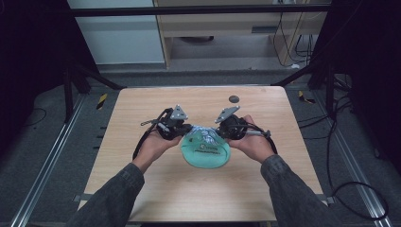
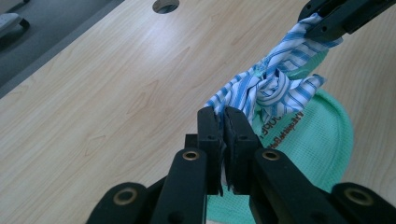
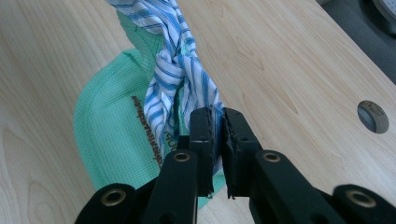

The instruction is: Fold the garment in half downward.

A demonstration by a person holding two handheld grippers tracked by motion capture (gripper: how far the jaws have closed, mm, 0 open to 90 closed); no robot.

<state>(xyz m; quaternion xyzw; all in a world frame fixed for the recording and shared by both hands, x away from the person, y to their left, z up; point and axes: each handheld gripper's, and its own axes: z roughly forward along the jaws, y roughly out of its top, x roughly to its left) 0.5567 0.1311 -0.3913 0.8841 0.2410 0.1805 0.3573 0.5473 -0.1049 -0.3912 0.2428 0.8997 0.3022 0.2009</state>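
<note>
We see a pale wooden bench (image 1: 142, 189) on grey floor (image 1: 42, 156), black frame struts (image 1: 94, 78) alongside, a light cabinet (image 1: 118, 38) behind, cables (image 1: 364, 198) trailing at right.

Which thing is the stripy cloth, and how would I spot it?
Look at the middle of the wooden table, between the left gripper and the right gripper. There a green mesh bag lies flat. The stripy cloth is the knotted blue-and-white strip at its top edge, each end pinched by a gripper.
</note>
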